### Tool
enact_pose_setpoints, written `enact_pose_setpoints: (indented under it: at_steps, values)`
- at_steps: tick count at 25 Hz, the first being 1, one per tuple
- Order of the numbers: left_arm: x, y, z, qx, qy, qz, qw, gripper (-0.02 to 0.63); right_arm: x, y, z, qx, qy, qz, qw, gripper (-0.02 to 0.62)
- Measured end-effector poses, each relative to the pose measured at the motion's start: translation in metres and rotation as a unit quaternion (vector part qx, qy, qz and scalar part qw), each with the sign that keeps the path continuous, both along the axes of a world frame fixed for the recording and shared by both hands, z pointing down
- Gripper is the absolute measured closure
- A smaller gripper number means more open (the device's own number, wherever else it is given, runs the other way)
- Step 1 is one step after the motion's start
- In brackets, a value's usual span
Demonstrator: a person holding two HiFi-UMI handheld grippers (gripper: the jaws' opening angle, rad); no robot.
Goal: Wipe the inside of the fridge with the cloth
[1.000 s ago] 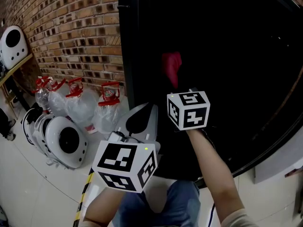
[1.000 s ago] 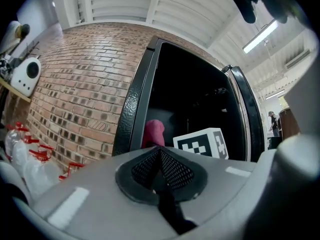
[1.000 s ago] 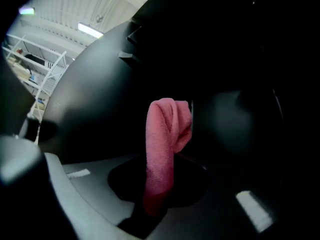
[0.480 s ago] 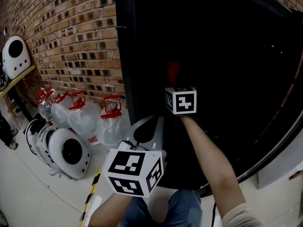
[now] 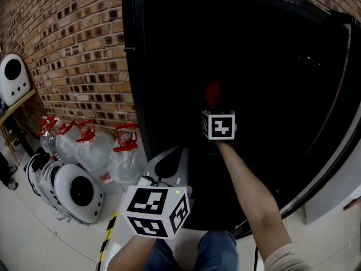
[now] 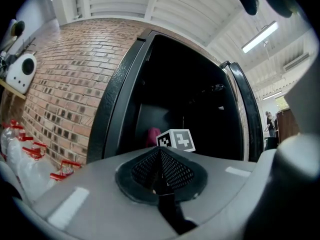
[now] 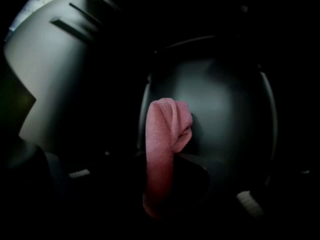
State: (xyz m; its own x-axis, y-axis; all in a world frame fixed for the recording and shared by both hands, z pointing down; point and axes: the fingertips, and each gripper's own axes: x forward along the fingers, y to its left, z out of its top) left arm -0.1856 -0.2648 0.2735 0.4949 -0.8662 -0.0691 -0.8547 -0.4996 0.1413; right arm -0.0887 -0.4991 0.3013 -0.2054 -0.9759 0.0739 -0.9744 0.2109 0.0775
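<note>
The black fridge stands open with a very dark inside. My right gripper reaches into it at arm's length, its marker cube facing me. It is shut on a pink cloth that sticks out ahead of the jaws. In the right gripper view the cloth hangs folded against the grey inner wall. My left gripper is held low outside the fridge. Its jaws are shut with nothing between them. The left gripper view also shows the cloth beside the right cube.
A brick wall runs left of the fridge. Several clear water bottles with red caps and a white round device sit on the floor below it. Yellow-black tape marks the floor. The fridge door swings out at right.
My right gripper has pushed deeper into the fridge with the cloth, so both look smaller. The left gripper has stayed low and shut.
</note>
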Motion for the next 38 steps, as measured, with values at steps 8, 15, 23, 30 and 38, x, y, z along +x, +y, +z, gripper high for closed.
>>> enact_pose_setpoints:
  at_steps: [8, 15, 23, 30, 38]
  values:
    - [0.024, -0.002, 0.000, -0.002, 0.008, 0.027, 0.9996, 0.594, 0.077, 0.017, -0.001, -0.001, -0.012, 0.093, 0.996, 0.535]
    - [0.043, 0.002, 0.000, -0.006, 0.009, 0.048, 0.9988, 0.592, 0.129, 0.036, 0.010, -0.024, -0.033, 0.160, 0.986, 0.535]
    - [0.055, 0.003, 0.004, -0.006, 0.007, 0.058, 0.9983, 0.592, 0.137, 0.062, 0.003, -0.010, -0.031, 0.162, 0.986, 0.535]
    - [0.071, 0.002, 0.009, -0.010, 0.006, 0.066, 0.9978, 0.594, 0.112, 0.128, -0.001, 0.028, -0.045, 0.116, 0.992, 0.535]
    - [0.087, 0.004, 0.018, -0.017, 0.001, 0.080, 0.9967, 0.592, 0.089, 0.212, -0.016, 0.083, -0.041, 0.088, 0.992, 0.535]
